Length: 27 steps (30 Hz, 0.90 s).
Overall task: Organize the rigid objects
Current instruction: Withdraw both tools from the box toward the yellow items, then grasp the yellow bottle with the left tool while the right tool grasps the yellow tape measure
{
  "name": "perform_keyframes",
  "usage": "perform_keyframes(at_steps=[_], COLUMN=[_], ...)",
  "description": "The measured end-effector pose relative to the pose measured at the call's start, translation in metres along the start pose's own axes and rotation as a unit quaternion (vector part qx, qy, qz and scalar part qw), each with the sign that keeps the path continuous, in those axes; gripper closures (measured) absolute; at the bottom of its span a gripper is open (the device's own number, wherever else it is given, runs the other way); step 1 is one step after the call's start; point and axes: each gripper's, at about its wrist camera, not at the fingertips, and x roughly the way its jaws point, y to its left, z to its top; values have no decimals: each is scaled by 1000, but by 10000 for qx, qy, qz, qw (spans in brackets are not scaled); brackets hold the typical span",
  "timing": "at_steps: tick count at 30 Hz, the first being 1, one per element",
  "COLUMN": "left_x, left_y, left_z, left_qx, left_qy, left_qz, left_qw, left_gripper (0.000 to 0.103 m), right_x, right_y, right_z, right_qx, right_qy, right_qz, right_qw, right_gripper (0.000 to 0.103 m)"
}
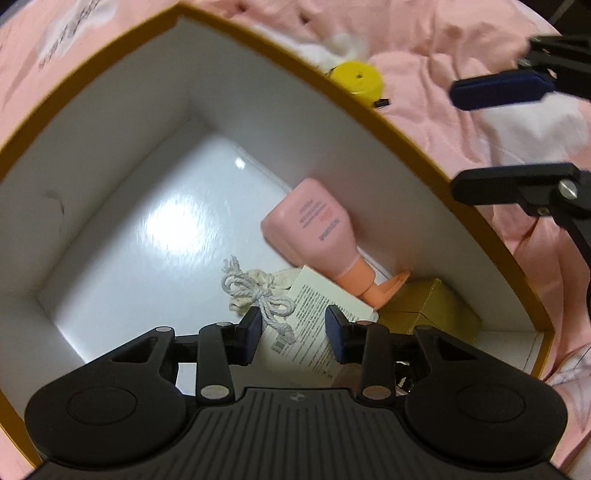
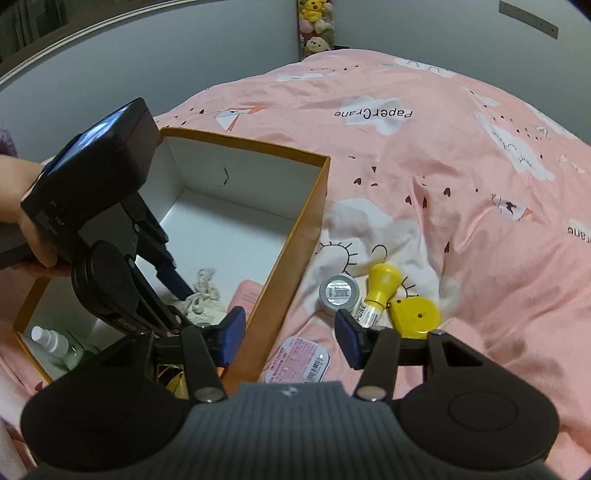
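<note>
An open box with orange rim (image 1: 369,110) (image 2: 295,236) lies on the bed. Inside lie a pink pump bottle (image 1: 314,229), a cloth pouch with white cord (image 1: 258,295), a printed white card (image 1: 314,332) and a gold box (image 1: 432,306). My left gripper (image 1: 291,332) (image 2: 177,291) is open and empty, inside the box above the pouch and card. My right gripper (image 2: 290,339) (image 1: 491,136) is open and empty, above the box's right wall. On the bedding right of the box lie a silver round tin (image 2: 338,293), a yellow-capped bottle (image 2: 380,288), a yellow tape measure (image 2: 415,314) (image 1: 356,79) and a pink flat tin (image 2: 299,360).
A pink printed bedcover (image 2: 443,166) covers the bed. A white spray bottle (image 2: 51,339) stands in the box's near left corner. A grey wall and plush toys (image 2: 317,26) lie beyond the bed.
</note>
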Motion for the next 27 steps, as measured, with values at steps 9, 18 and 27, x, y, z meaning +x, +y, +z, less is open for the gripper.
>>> perform_keyframes(at_steps=[9,18,27], left_x=[-25,-82,-55], left_y=[-21,-63,-74], left_z=[-10,-2,53], left_qx=[121,920,242], left_qy=[-376,-1784,-1692], left_qz=[188,233,-210], left_qw=[9990,9794,9851], left_gripper=[51,48,41], right_x=[-14,-26,0], right_y=[-2,-32,-62], right_z=[-3,-24,-40], right_qx=[120,793,1054], right_qy=[-99,-126,89], right_qz=[-37,-349,-548], right_qw=[9999,9962,9929], right_gripper=[49,50,62])
